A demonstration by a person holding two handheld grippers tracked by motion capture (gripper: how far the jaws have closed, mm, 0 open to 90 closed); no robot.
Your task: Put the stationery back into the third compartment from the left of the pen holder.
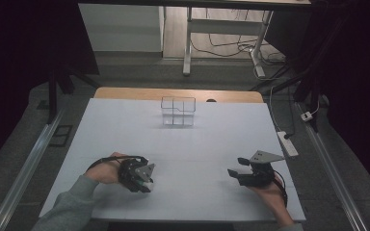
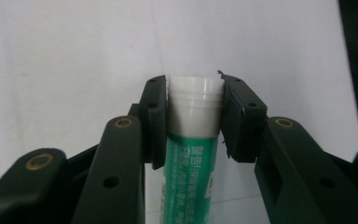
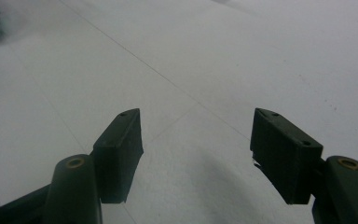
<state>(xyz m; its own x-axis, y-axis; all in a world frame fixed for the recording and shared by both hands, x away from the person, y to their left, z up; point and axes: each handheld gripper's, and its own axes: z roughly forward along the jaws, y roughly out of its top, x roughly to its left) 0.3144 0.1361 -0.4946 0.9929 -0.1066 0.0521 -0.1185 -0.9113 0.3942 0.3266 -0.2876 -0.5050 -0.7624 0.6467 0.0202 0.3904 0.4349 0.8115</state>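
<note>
A green tube with a white cap (image 2: 193,116) stands between the jaws of my left gripper (image 2: 193,100), and both pads press on the cap. In the high view the left gripper (image 1: 146,182) is low over the white table at the front left, with a pale bit of the tube at its tip. My right gripper (image 1: 235,169) rests at the front right, held by a hand, its jaws wide apart. In its own view the right gripper (image 3: 196,140) has nothing but bare table between its pads.
A clear plastic divided box (image 1: 178,111) stands at the far middle of the white table (image 1: 188,144). A white power strip (image 1: 287,143) lies off the right edge. Beyond the table are desk legs and cables on the floor.
</note>
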